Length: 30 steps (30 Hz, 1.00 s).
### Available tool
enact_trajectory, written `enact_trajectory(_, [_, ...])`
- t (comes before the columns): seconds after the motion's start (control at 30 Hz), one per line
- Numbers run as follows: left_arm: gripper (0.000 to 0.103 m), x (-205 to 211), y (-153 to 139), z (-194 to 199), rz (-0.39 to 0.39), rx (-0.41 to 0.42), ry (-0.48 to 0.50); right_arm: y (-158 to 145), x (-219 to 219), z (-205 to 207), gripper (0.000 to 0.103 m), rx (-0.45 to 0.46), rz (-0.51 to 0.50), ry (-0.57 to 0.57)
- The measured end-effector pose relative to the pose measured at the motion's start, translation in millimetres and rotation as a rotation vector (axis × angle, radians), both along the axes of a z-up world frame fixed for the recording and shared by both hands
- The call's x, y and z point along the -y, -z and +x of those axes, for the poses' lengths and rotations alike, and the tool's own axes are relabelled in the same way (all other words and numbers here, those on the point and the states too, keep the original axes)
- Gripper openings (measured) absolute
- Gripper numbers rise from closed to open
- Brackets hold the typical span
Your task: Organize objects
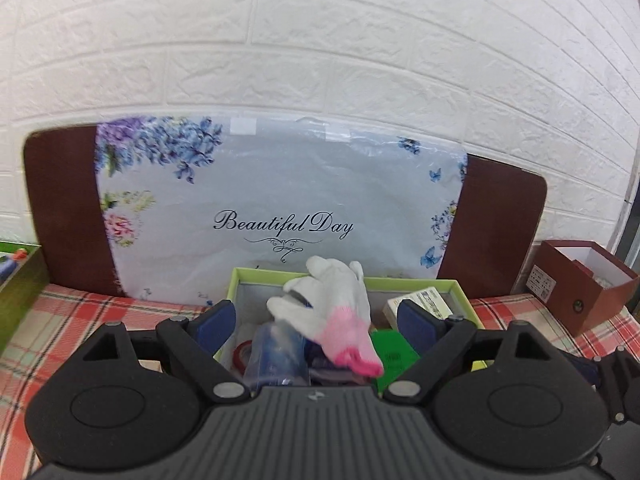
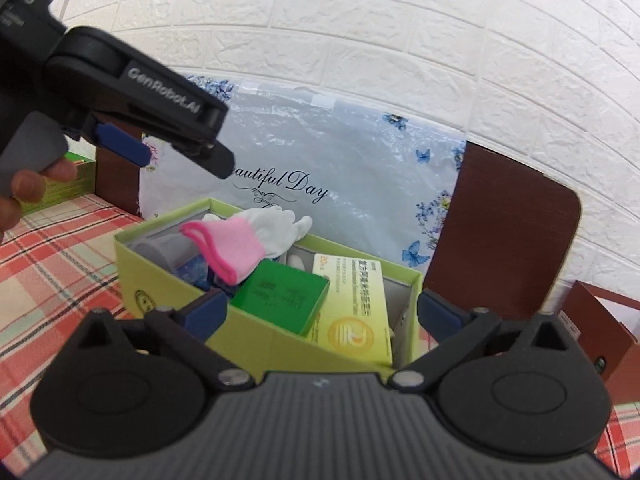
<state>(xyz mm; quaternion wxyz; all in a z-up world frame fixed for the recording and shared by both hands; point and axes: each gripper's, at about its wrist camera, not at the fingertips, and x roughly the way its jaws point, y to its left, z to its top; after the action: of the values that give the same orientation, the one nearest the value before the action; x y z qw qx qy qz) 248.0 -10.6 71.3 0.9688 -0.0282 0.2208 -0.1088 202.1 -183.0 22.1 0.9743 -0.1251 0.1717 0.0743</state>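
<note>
**Readable lettering around the green box**

Behind the green box (image 2: 168,276), the floral plastic-wrapped panel (image 1: 280,184) carries "Beautiful Day" in black script above a flourish. Above the box's left end, the left gripper (image 2: 184,148) bears "GenRobot.AI" along its side. Inside the box, the yellow carton (image 2: 356,304) shows "20"; its other print is too small to read.

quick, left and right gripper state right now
left gripper: open, holding nothing, above the light green cardboard box.
right gripper: open, holding nothing.
</note>
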Motion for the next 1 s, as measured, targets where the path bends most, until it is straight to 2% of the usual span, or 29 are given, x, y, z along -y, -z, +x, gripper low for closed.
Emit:
enact_trajectory(0.07, [0.099, -1.0, -1.6, -24.2, 0.004, -0.011, -0.028, -2.1, 2.0, -19.3, 0.103, -0.024, 0.013, 0.006])
enact_trajectory(0.17, [0.099, -1.4, 0.9, -60.6, 0.036, -0.038, -0.093, -3.1, 4.5, -48.2, 0.103, -0.084, 0.043, 0.020])
enact_trajectory(0.3, [0.100, -1.9, 16.1, -106.6, 0.084, -0.030, -0.174, 0.0, 5.8, -87.4, 0.103, -0.140, 0.083, 0.043])
enact_trajectory(0.43, [0.100, 1.4, 30.3, -137.1, 0.117, -0.056, -0.201, 4.9, 7.2, -117.1, 0.103, -0.170, 0.106, 0.082])
enact_trajectory(0.57, [0.100, 6.5, 35.5, -152.4, 0.141, -0.074, -0.190, 3.2, 8.8, -133.3, 0.103, -0.168, 0.124, 0.129])
enact_trajectory(0.73, [0.100, 8.9, 32.4, -166.7, 0.179, -0.047, -0.199, -5.0, 9.6, -148.2, 0.103, -0.139, 0.141, 0.158])
enact_trajectory(1.0, [0.100, 3.7, 31.9, -174.0, 0.135, -0.049, -0.188, -5.6, 4.4, -153.4, 0.103, -0.146, 0.155, 0.158])
